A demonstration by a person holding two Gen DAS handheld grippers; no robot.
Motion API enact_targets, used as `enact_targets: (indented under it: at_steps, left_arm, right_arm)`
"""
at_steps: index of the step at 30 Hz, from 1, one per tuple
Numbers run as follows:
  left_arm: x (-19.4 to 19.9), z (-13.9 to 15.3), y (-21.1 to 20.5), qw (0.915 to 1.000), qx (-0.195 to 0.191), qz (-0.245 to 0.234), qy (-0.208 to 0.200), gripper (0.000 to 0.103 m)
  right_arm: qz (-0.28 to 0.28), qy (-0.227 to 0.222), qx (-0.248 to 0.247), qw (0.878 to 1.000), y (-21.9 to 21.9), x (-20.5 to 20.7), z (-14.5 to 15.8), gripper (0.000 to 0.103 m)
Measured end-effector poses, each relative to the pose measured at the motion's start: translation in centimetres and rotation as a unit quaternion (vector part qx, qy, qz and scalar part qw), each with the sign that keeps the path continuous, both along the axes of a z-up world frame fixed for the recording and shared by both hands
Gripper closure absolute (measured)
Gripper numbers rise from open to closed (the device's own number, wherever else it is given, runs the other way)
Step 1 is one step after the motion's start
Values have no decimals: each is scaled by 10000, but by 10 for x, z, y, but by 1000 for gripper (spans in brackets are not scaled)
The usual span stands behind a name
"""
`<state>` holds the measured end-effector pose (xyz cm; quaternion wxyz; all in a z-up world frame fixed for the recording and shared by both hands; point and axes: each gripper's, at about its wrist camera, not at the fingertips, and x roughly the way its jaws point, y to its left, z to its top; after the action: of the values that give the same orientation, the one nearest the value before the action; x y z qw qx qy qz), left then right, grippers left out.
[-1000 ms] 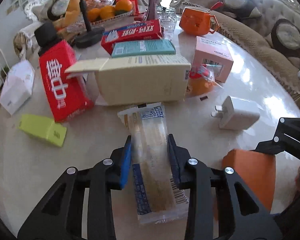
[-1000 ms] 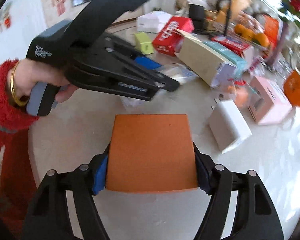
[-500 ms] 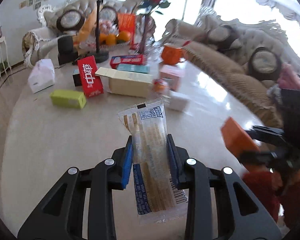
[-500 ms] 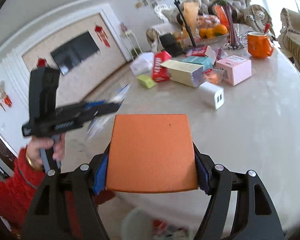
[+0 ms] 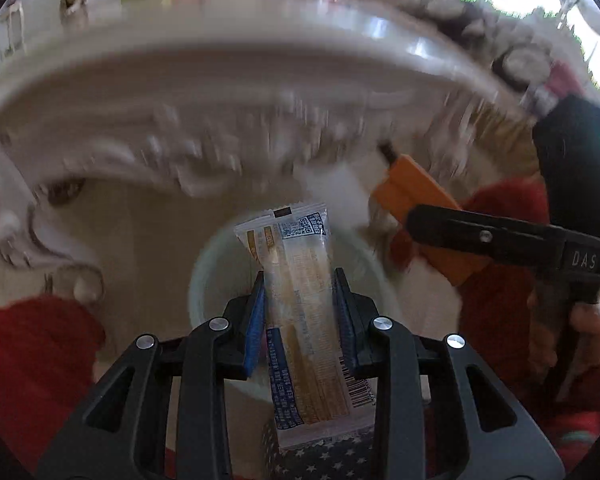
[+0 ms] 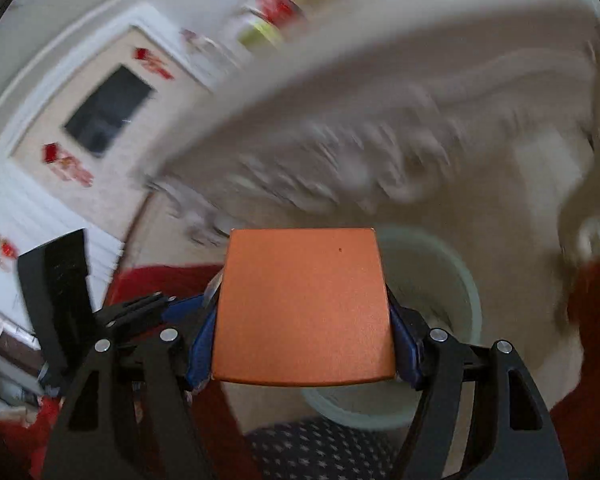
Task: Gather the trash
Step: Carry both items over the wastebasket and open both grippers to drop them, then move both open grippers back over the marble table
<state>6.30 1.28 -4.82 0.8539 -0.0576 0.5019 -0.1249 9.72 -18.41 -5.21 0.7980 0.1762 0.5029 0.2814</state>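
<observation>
My left gripper (image 5: 299, 316) has its jaws clamped on a snack wrapper (image 5: 300, 300), held over the pale bin (image 5: 204, 280) on the floor. My right gripper (image 6: 302, 332) jaws grip an orange box (image 6: 302, 304) above the same bin, below the blurred tabletop (image 5: 220, 64) edge.

"das" on the right tongs (image 5: 392, 216) (white letters), wrapper (image 5: 300, 300) print unreadable

A pale beige tiled floor (image 5: 140, 240) carries a round pale-green plastic bin (image 6: 452, 280), standing upright on it. Above curves the blurred, carved white edge of a round table (image 5: 220, 92); small boxes on top are smeared beyond telling.
</observation>
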Motion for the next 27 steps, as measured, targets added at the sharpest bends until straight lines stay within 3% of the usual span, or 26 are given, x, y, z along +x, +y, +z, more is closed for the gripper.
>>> enact_targets:
  at_steps: [4, 6, 9, 11, 27]
  left_arm:
    - [6, -48, -15, 9988, 137, -30, 462, 71]
    - [9, -64, -17, 9972, 389, -18, 639, 71]
    - [16, -78, -10, 9951, 296, 188, 928, 64]
    - [16, -81, -3, 9934, 373, 455, 987, 14]
    - [19, -84, 6, 9933, 439, 649, 846, 14]
  right_arm:
    - [-43, 466, -487, 9977, 5, 1, -37, 35]
    - [-73, 447, -636, 9969, 6, -2, -41, 35]
    - [-93, 477, -776, 9958, 11, 1, -46, 34]
    - [-73, 597, -832, 9947, 14, 4, -53, 28]
    - [145, 897, -772, 9929, 21, 4, -67, 28]
